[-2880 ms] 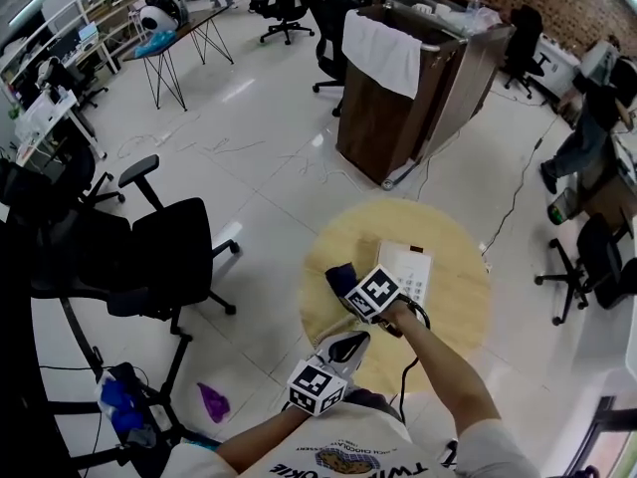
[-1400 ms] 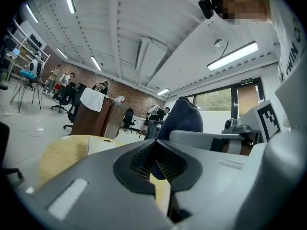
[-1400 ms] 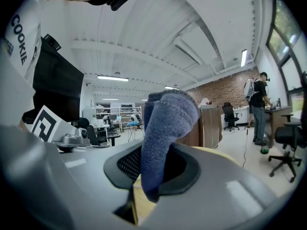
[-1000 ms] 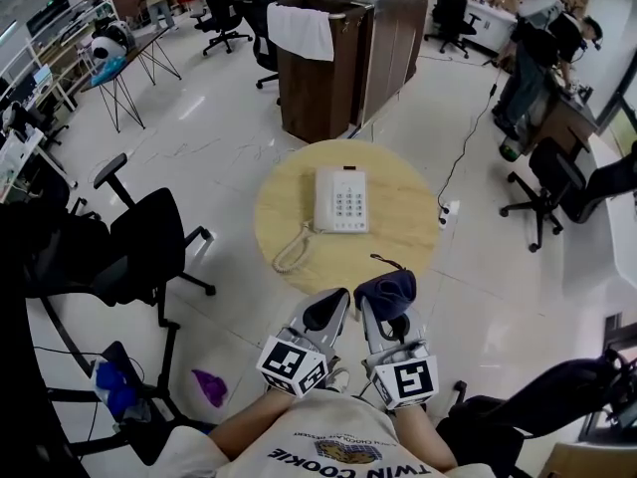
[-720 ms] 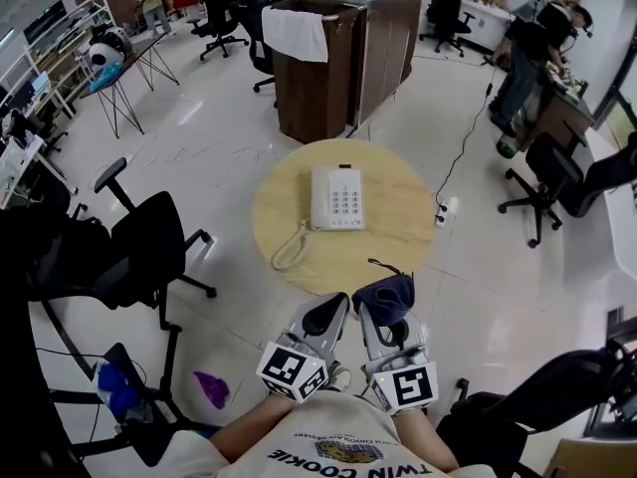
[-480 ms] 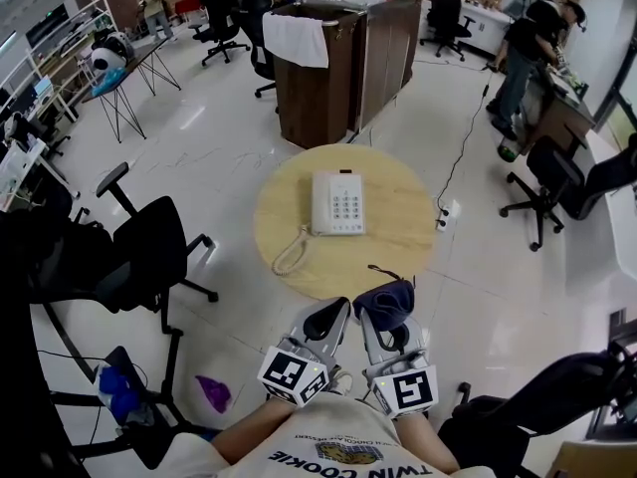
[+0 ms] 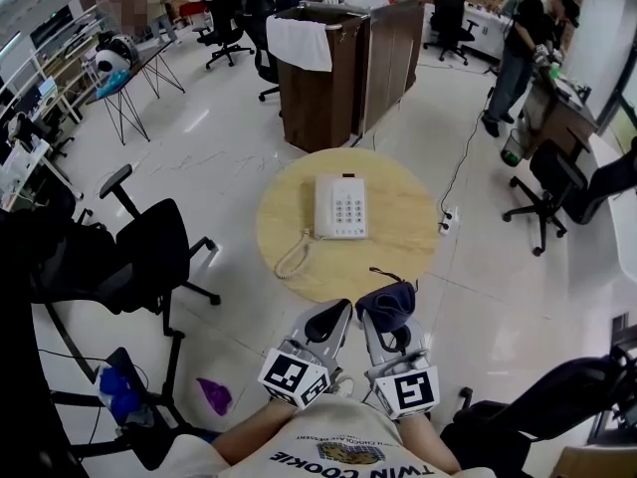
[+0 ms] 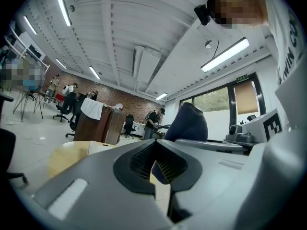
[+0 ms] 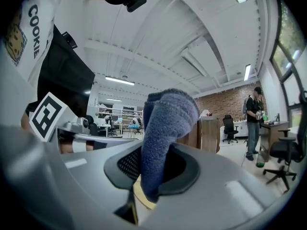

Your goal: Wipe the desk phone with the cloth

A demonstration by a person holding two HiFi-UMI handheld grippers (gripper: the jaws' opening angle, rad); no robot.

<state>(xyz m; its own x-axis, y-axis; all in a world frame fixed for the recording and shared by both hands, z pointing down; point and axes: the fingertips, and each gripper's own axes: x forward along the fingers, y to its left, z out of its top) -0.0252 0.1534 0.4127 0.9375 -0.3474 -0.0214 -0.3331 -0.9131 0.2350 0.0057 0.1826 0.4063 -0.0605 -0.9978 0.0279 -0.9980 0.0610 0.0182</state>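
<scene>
- The right hand-held gripper [image 7: 384, 319] has its jaws pressed onto a fold of the dark blue cloth [image 7: 389, 301]. In the right gripper view the cloth [image 9: 165, 128] stands up out of the hand-held gripper [image 9: 144, 178] in a thick bunch, filling the space between the pads.
- The left hand-held gripper [image 7: 332, 316] has its jaws brought together with nothing between them. In the left gripper view its [image 8: 154, 170] two halves meet along a seam, and the cloth [image 8: 187, 123] shows only beyond them, at about 2 o'clock.
- The two hand-held grippers sit side by side, just beside each other, at the 6 o'clock edge of the bench [image 7: 398, 242], tips pointing toward 12 o'clock.
- The cloth hangs at the bench's 6 o'clock rim, well apart from the desk phone [image 7: 340, 207].
- The desk phone lies flat near the middle of the round wooden bench, handset on its 9 o'clock side and keypad on its 3 o'clock side.
- A coiled cord [image 7: 292, 257] runs from the phone toward 7 o'clock and loops on the bench top.
- Count: two hand-held grippers, one cloth, one desk phone, one coiled cord, one bench.
- A black office chair [image 7: 164, 247] stands on the floor at the bench's 9 o'clock.
</scene>
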